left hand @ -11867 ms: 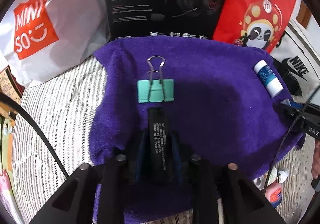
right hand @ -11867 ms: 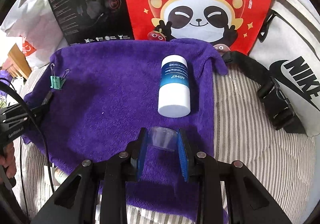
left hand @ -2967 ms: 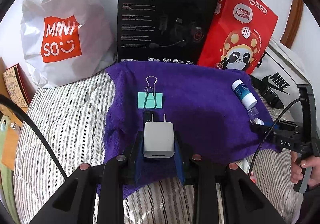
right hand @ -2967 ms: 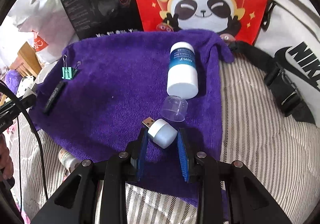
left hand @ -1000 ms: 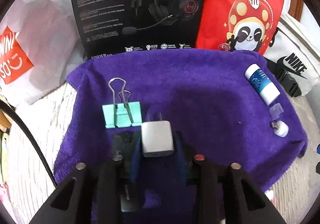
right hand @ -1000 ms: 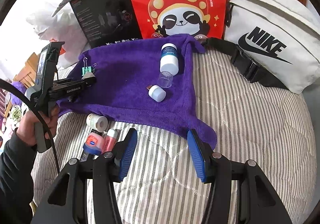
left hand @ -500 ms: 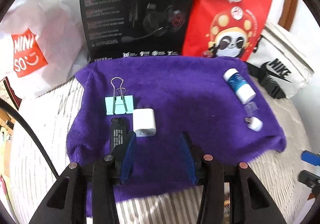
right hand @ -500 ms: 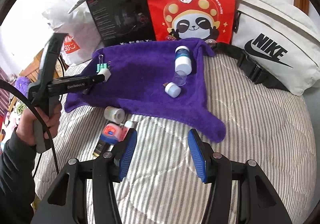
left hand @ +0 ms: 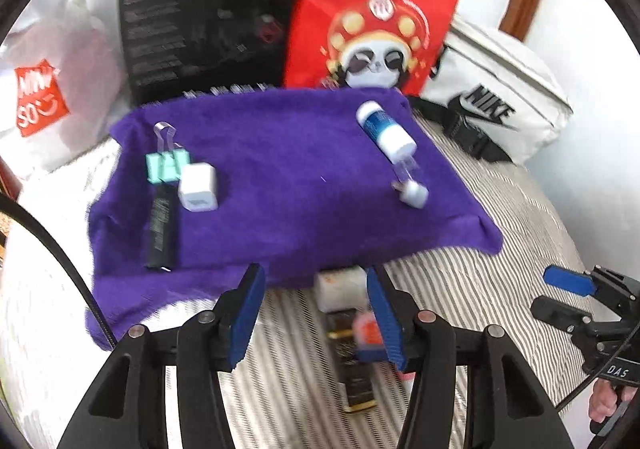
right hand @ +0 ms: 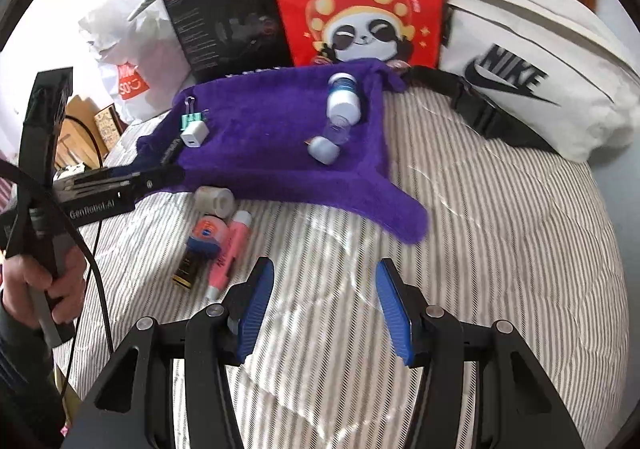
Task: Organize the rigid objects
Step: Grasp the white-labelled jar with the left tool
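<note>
Your left gripper (left hand: 316,309) is opening, its jaws moderately apart and gripping nothing; through the gap you see a white roll (left hand: 340,289) and a blurred orange-capped item (left hand: 366,331) lying on the striped bedding (left hand: 460,289), not touched by the pads. Your right gripper (right hand: 324,309) stands about as wide, empty, over bare stripes.

On the purple towel (left hand: 288,189), the white charger (left hand: 198,187) sits just beside the green binder clip (left hand: 166,165), with a black stick (left hand: 161,229) running toward the near edge. Along the far right edge lie the white bottle (left hand: 386,129), a clear cap (left hand: 408,169) and a small white plug (left hand: 414,195), close together.

The towel's middle is open. Its near edge overhangs onto the bedding, where the roll, the orange-capped item, a pink tube (right hand: 230,249) and a dark stick (right hand: 186,269) crowd just off the cloth. Bags and a black box (left hand: 208,13) wall in the far side.
</note>
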